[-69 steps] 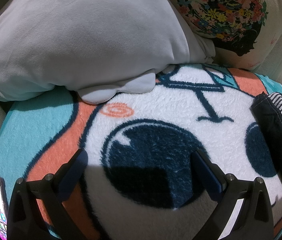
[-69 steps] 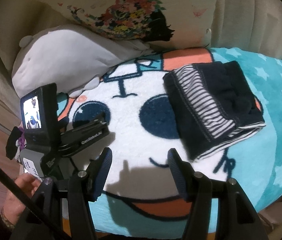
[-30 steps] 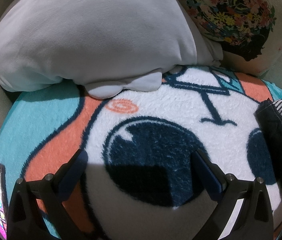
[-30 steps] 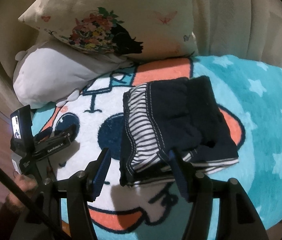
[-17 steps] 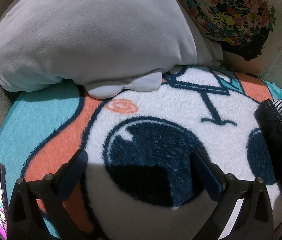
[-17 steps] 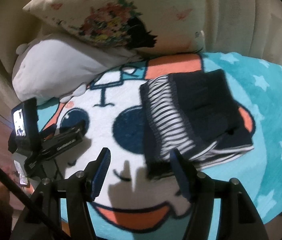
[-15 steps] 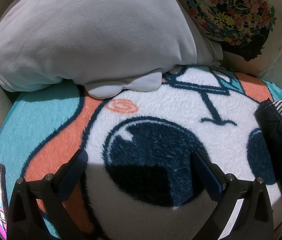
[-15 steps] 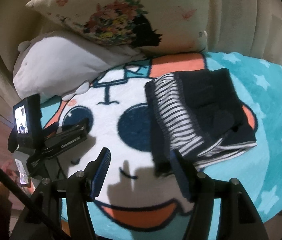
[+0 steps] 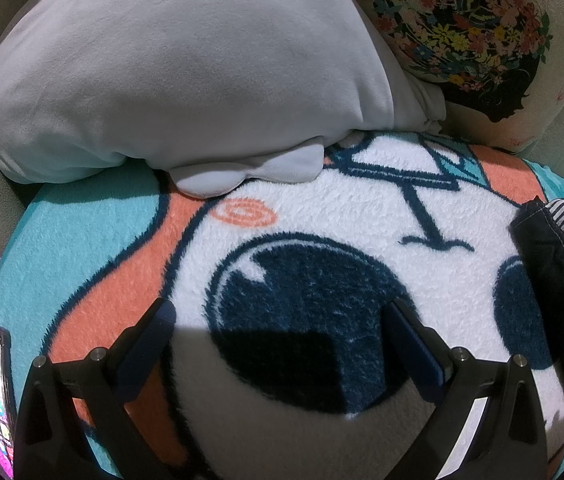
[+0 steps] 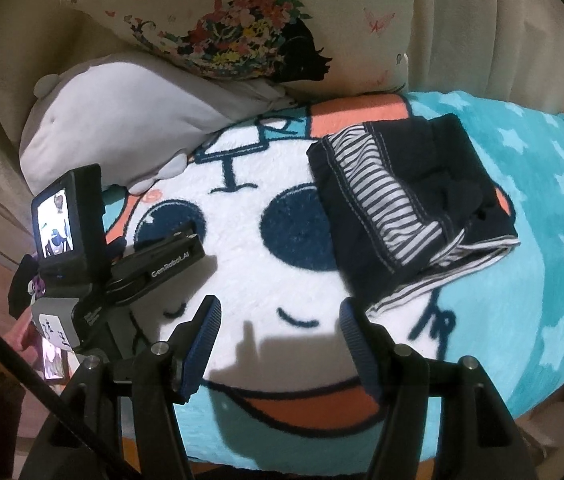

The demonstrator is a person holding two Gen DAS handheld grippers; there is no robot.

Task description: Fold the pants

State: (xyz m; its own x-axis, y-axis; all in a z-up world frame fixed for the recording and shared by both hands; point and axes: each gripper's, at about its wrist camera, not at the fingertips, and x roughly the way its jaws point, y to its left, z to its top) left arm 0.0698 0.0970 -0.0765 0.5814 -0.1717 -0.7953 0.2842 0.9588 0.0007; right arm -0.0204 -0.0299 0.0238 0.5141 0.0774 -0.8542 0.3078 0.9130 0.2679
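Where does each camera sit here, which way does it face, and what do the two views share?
Left wrist: on the left gripper, low over the cartoon blanket, facing the grey pillow; only its open fingers show.
Right wrist: on the right gripper, higher, looking at the folded pants; its open fingers, the left gripper and a fingertip show.
Shared: blanket, grey pillow, floral pillow, pants.
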